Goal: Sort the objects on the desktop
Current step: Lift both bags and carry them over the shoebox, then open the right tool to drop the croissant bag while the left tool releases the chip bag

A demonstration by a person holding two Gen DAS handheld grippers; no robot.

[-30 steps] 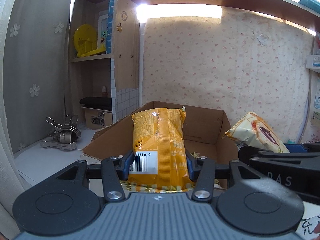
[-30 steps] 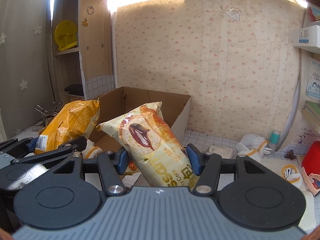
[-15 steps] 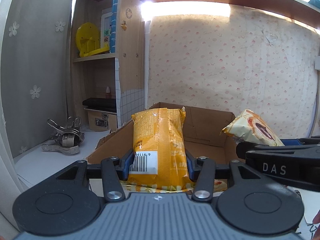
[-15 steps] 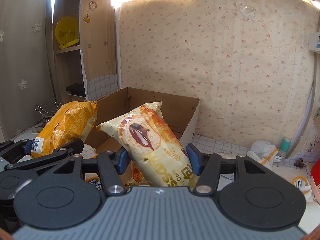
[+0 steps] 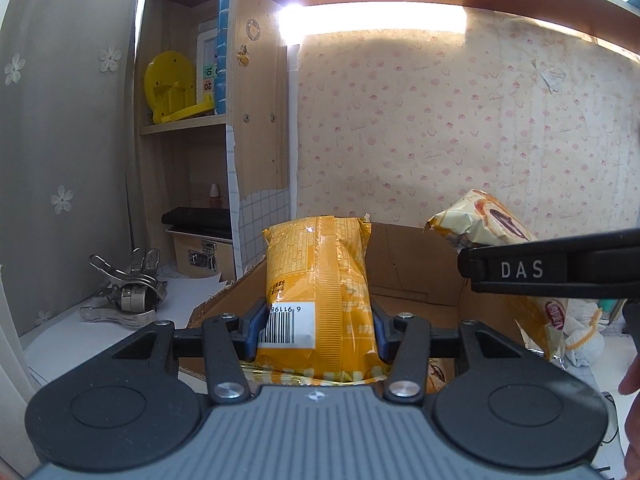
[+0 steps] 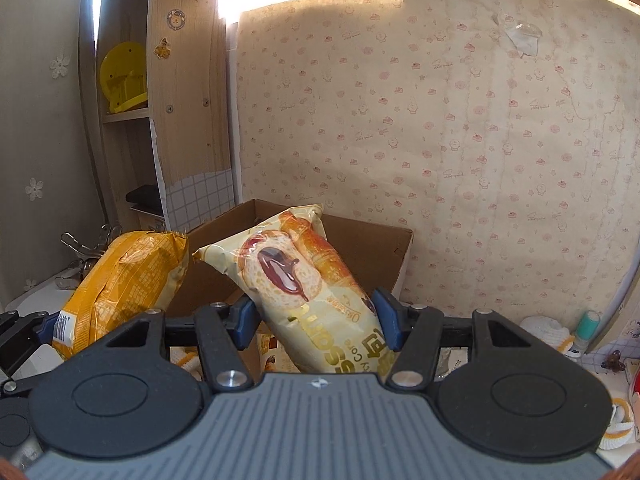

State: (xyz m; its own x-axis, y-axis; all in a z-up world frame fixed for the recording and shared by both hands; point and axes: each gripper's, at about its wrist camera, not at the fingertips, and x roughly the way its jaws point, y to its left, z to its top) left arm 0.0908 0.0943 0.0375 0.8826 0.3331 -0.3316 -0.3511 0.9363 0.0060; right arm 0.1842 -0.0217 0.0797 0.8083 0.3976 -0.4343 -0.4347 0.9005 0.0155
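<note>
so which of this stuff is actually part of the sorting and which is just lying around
In the job:
- orange snack bag, held in the left gripper
- cream pastry bag, held in the right gripper
- cardboard box

Lying about:
- metal clips
- yellow plastic piece on the shelf
- white gloves

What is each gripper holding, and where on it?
Left gripper: orange bag, near its barcode end. Right gripper: cream bag, near its lower end.

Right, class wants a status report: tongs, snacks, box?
Left tongs shut on orange snack bag. Right tongs shut on cream pastry bag. Cardboard box ahead, open, unobstructed.
</note>
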